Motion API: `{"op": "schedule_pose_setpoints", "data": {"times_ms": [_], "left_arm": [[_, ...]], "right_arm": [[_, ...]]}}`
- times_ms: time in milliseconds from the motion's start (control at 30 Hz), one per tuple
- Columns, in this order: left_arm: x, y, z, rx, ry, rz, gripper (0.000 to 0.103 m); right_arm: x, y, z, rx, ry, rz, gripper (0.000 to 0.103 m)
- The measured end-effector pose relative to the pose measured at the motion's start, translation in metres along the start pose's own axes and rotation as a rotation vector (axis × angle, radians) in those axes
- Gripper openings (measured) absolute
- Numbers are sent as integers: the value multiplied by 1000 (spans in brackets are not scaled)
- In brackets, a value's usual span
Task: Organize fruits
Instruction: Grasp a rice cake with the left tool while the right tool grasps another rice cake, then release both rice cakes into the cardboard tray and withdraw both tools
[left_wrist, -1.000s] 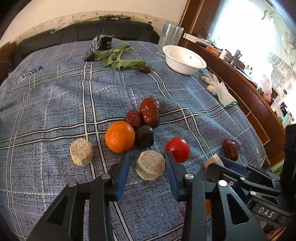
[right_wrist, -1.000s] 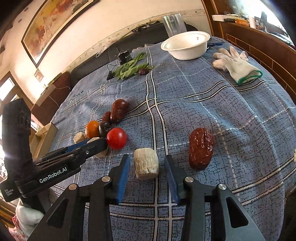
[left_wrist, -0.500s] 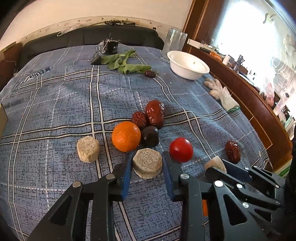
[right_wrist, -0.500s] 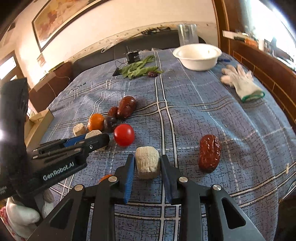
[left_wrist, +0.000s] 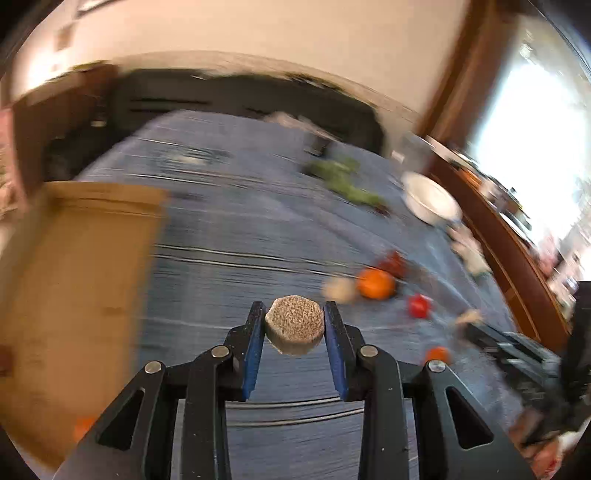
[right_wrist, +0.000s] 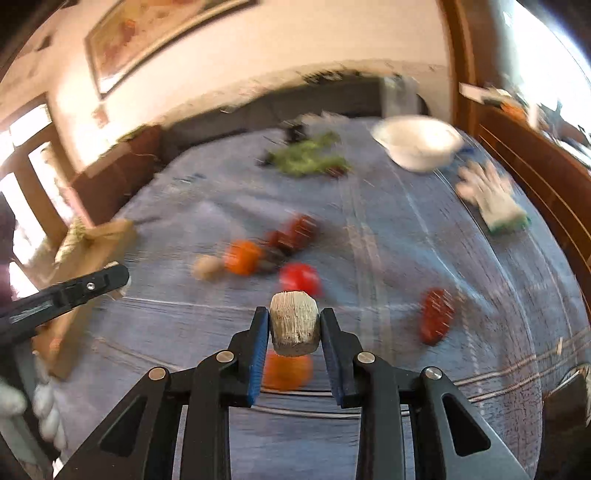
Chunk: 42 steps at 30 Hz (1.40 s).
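Observation:
My left gripper (left_wrist: 294, 325) is shut on a round beige cake (left_wrist: 294, 329) and holds it above the blue checked cloth. My right gripper (right_wrist: 294, 325) is shut on a beige cylinder piece (right_wrist: 294, 323), also lifted. On the cloth lie an orange (right_wrist: 242, 256), a red tomato (right_wrist: 300, 277), dark red dates (right_wrist: 295, 230), one more beige cake (right_wrist: 207, 266) and a lone date (right_wrist: 436, 314). A second orange fruit (right_wrist: 286, 371) shows below the right jaws. Both views are motion-blurred.
A cardboard box (left_wrist: 70, 295) stands at the left edge of the table. A white bowl (right_wrist: 417, 146), green leaves (right_wrist: 310, 158) and a white glove (right_wrist: 491, 195) lie at the far side. A wooden ledge (right_wrist: 535, 155) runs along the right.
Both grippers closed on their beige pieces and lifted them off the cloth. The left gripper swung left toward the cardboard box; both views are now blurred.

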<state>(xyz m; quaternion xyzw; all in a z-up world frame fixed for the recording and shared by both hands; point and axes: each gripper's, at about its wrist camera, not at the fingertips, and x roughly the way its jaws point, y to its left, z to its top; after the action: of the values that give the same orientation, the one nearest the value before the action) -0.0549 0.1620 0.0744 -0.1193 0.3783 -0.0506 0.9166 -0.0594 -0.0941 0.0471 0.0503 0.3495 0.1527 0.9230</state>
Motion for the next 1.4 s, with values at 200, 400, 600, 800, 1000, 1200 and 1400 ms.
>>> {"op": "schedule_pose_setpoints", "data": {"times_ms": [200, 400, 600, 800, 1000, 1200, 1400], "left_arm": [[-33, 105, 0, -140, -21, 198, 31], [-32, 178, -2, -212, 40, 316, 31], [-17, 199, -3, -197, 116, 345, 31], [-17, 213, -7, -213, 121, 326, 31], [-20, 215, -9, -233, 104, 309, 31], [-44, 208, -6, -227, 47, 336, 43], [-79, 183, -1, -178, -53, 423, 56]], "right_arm": [[5, 94, 20, -117, 23, 181, 31], [48, 196, 20, -238, 114, 331, 31], [97, 280, 2, -389, 205, 375, 32], [133, 312, -17, -438, 274, 355, 32], [150, 317, -24, -468, 297, 332, 32], [141, 319, -25, -489, 273, 345, 33], [105, 302, -13, -439, 195, 371, 41]]}}
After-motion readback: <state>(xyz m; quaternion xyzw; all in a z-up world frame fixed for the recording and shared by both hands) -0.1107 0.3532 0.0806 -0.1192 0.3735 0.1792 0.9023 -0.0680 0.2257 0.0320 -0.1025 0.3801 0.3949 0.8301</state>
